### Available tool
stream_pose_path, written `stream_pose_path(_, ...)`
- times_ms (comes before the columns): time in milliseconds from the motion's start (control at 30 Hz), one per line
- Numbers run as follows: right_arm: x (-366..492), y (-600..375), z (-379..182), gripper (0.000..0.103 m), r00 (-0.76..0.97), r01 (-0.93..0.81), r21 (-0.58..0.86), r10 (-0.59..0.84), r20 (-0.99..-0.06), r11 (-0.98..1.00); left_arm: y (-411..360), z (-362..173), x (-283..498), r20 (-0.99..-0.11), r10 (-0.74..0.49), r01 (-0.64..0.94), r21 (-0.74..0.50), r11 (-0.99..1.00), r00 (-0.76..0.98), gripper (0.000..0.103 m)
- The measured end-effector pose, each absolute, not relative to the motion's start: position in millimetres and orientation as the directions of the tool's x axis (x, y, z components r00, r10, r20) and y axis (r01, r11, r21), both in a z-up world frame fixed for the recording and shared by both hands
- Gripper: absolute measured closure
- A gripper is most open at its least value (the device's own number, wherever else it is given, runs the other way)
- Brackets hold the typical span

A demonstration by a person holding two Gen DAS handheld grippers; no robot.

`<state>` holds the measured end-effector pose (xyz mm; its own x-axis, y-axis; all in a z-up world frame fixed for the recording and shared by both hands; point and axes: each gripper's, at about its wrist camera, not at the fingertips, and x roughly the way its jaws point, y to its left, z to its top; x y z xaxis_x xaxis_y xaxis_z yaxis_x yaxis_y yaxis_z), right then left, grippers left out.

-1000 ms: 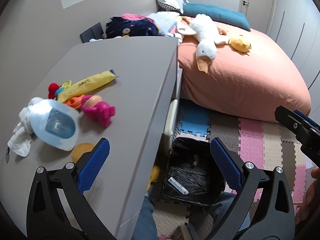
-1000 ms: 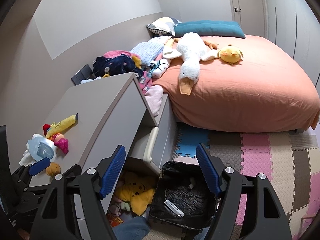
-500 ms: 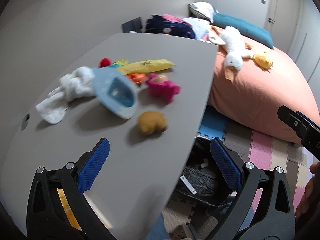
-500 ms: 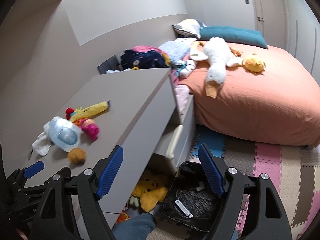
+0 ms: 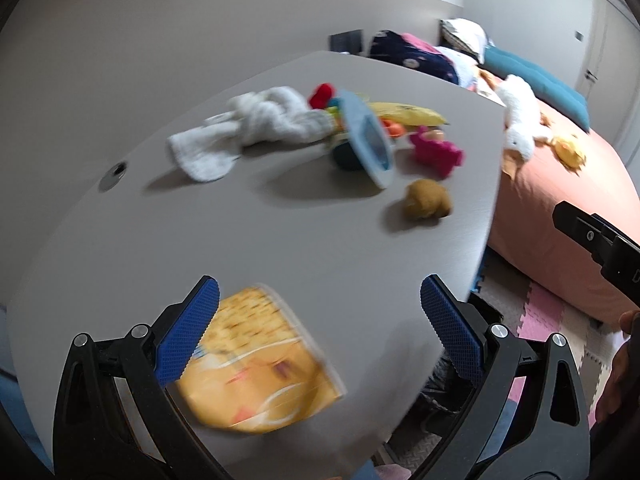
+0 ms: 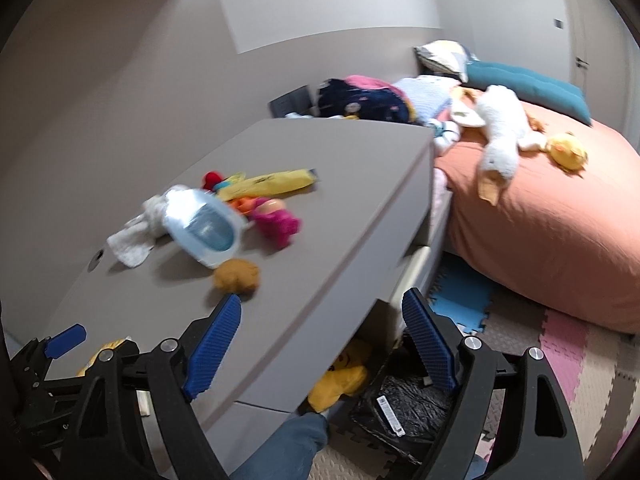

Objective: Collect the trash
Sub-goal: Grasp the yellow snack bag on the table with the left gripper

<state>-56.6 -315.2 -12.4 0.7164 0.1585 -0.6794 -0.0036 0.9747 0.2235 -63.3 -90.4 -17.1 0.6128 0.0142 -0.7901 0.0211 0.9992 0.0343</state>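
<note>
My left claw (image 5: 320,312) stands wide with nothing between its blue pads, hanging over the near end of the counter (image 5: 280,248). My right claw (image 6: 320,340) is wide too; its jaws have just been opening, and nothing lies between them, only the counter's edge and the floor below.

What I judge could go wrong: the view is smeared, so closing now risks a skewed pinch on the flat yellow-orange snack wrapper (image 5: 260,364), which may slide on the smooth counter or crumple out of the pads. I could also mistake a toy for trash: the brown lump (image 5: 426,200), pink toy (image 5: 436,154) and white cloth (image 5: 244,128) sit well beyond and look like keepers. And the wrapper must clear the counter's edge to reach the black-lined bin (image 6: 400,408) on the floor.

The wrapper lies just under my left claw, nearer the left pad than the right, off-centre. From the right claw's view only a yellow sliver (image 6: 102,354) shows.
</note>
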Motion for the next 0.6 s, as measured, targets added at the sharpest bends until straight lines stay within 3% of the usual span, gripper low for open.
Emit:
stream_pose_path(233,-51.3,-282.4,-20.7,0.020,0.691,-0.079,0.218,0.211,-0.692,0.973,-47.9,-29.8,-78.7,-0.811,0.052,-0.070,0.014,0.997,0.583,0.006)
stream_pose_path(467,-48.9,-272.4,-25.2,0.020,0.677,-0.096,0.219,0.225,-0.700,0.971,-31.5,-52.4,-88.6,-0.844,0.011,-0.080,-0.037,0.996,0.536,0.007)
stream_pose_path(600,-46.8,-270.9,-27.7,0.020,0.672,-0.096,0.219,0.226,-0.705,0.971,-28.5,-61.4,-88.6,-0.851,-0.042,-0.066,-0.090,0.994,0.523,0.025)
